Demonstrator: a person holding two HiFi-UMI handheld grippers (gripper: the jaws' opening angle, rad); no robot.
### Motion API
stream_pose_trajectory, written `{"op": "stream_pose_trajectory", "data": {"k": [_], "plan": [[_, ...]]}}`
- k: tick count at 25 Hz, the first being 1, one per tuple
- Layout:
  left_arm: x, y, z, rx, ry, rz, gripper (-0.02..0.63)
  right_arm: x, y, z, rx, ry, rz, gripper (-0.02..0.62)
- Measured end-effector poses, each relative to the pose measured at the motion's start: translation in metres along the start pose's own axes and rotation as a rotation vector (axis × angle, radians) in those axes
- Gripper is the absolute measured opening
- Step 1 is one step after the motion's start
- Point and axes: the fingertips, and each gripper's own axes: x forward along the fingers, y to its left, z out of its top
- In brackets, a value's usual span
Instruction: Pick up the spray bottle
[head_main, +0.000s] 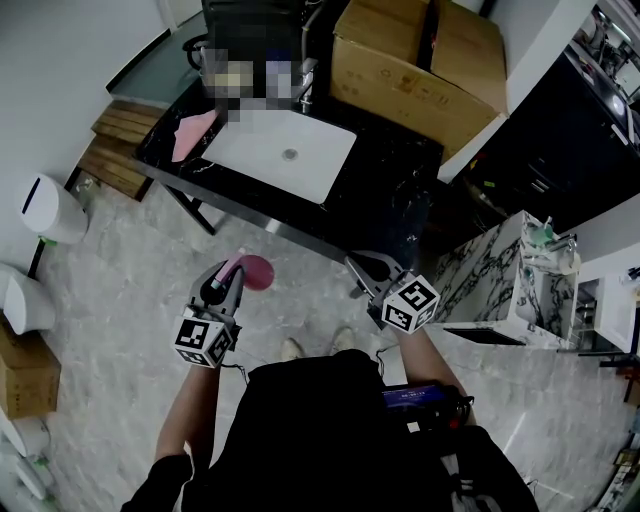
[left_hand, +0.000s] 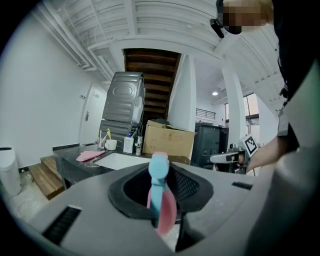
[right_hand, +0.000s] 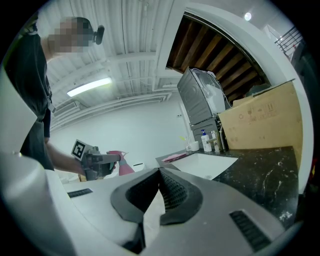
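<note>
The pink spray bottle, blue at the trigger head, is gripped between the jaws of the left gripper and is held in the air before the black counter. The jaws of the right gripper are closed on nothing. Print on the cardboard box cannot be read.

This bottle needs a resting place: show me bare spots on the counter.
Free: the black marble counter between the white sink and the brown cardboard box. Crowded: pink cloth at the left end; white cup and white bottle along the back.
</note>
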Motion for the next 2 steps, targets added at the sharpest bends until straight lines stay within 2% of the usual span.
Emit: {"op": "stream_pose_trajectory", "data": {"k": [2], "plan": [[0.0009,-0.0020,-0.0013,-0.002,0.001,-0.002,0.095,-0.0017,-0.0003,-0.0009,0.001,0.001,0.002,0.026]]}}
